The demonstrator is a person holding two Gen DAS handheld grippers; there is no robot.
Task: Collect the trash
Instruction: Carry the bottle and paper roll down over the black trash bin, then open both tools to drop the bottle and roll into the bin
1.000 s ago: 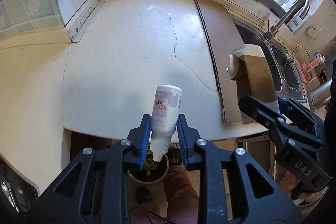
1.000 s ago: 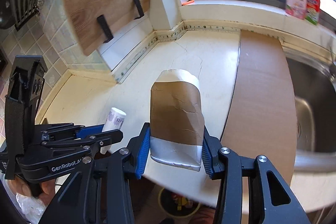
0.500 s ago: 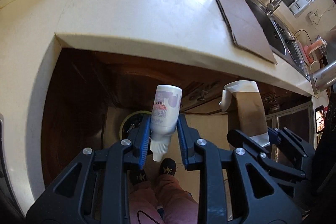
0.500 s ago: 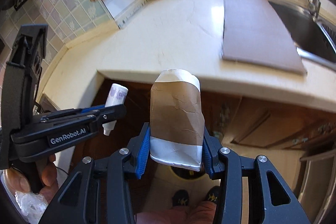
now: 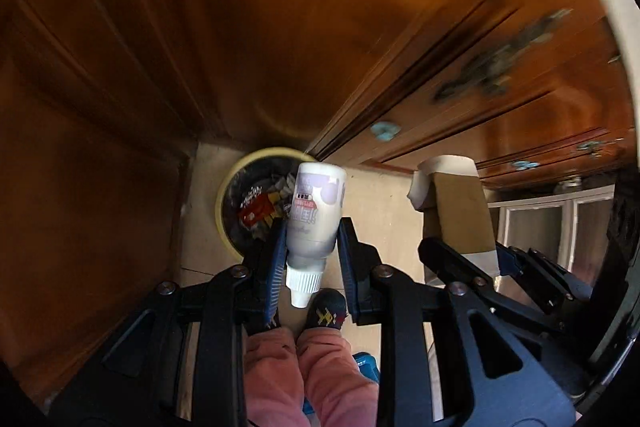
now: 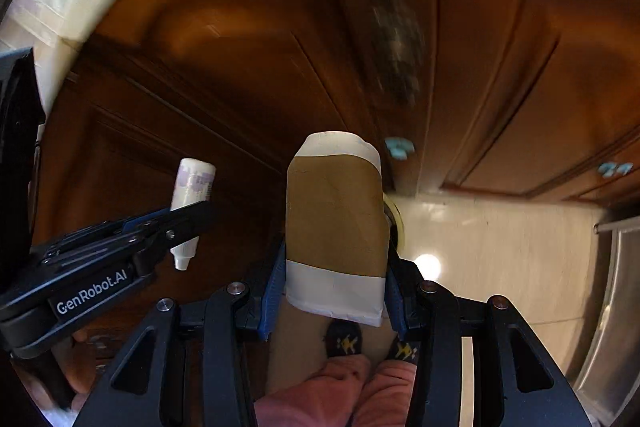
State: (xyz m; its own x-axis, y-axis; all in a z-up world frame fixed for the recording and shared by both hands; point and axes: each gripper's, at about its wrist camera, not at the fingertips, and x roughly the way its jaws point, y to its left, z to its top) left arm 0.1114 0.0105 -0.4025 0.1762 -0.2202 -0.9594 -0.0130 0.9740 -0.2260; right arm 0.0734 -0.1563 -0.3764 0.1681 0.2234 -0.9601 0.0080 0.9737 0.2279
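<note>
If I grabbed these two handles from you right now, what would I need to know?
Left claw: shut on the small white bottle, cap toward you, above the yellow-rimmed trash bin on the floor.
Right claw: shut on the crumpled brown paper cup, beside the bottle.
Done: both pieces picked up and carried down by the wooden cabinets.
Left: open each claw over the bin, which already holds some trash.

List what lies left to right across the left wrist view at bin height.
Trash bin → small white bottle in the left gripper → paper cup in the right gripper.
</note>
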